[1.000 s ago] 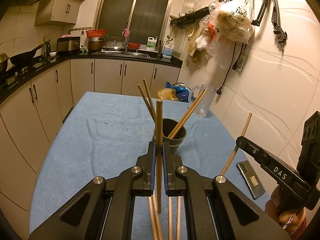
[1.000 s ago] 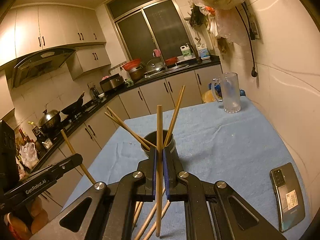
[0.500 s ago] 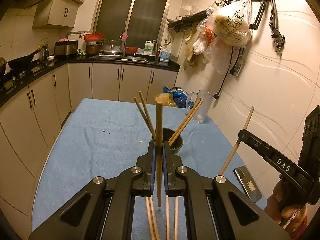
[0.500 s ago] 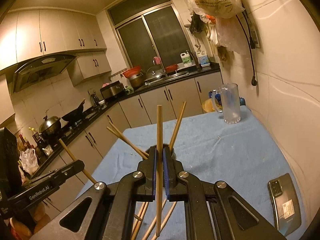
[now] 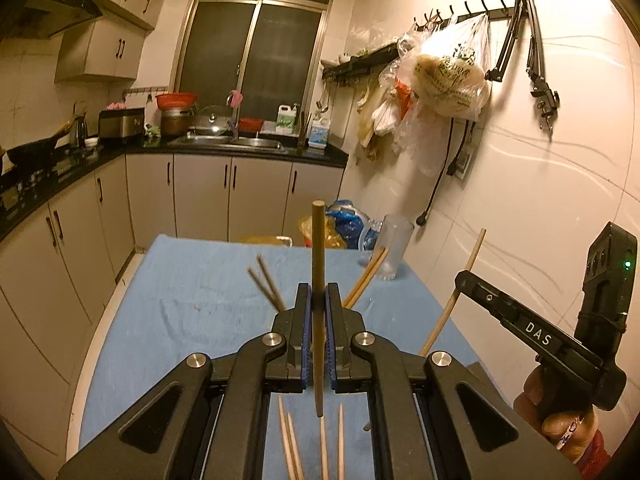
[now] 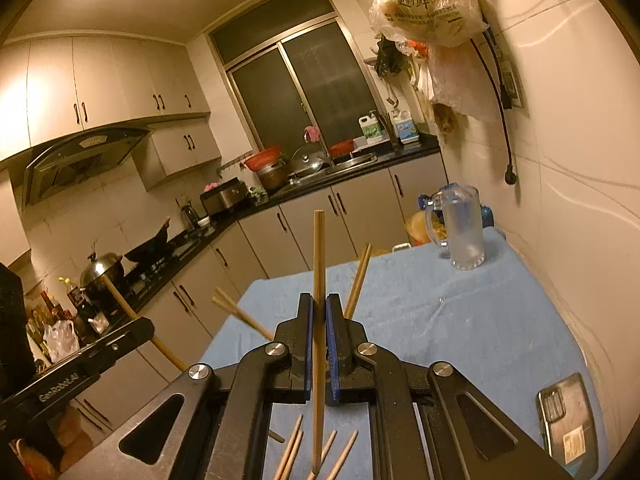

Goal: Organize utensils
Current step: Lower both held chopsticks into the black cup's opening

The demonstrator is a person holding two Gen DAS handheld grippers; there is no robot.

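Observation:
My left gripper point(image 5: 318, 300) is shut on a wooden chopstick point(image 5: 318, 264) and holds it upright above the blue-clothed table point(image 5: 192, 304). My right gripper point(image 6: 319, 312) is shut on another chopstick point(image 6: 319, 256), also upright. The right gripper also shows in the left wrist view point(image 5: 464, 280), with its chopstick point(image 5: 460, 288) slanting up. The dark holder cup is hidden behind the jaws; only its chopsticks stick out, in the left wrist view point(image 5: 266, 284) and the right wrist view point(image 6: 360, 276). Several loose chopsticks point(image 5: 312, 444) lie on the cloth below the grippers.
A clear plastic pitcher point(image 6: 462, 230) stands at the table's far right corner. A phone point(image 6: 566, 426) lies on the cloth at the near right. The tiled wall point(image 5: 540, 200) runs along the table's right side. Kitchen cabinets point(image 5: 60, 248) stand to the left.
Both grippers have risen and tilted up with their chopsticks. The holder cup has dropped out of sight behind the jaws.

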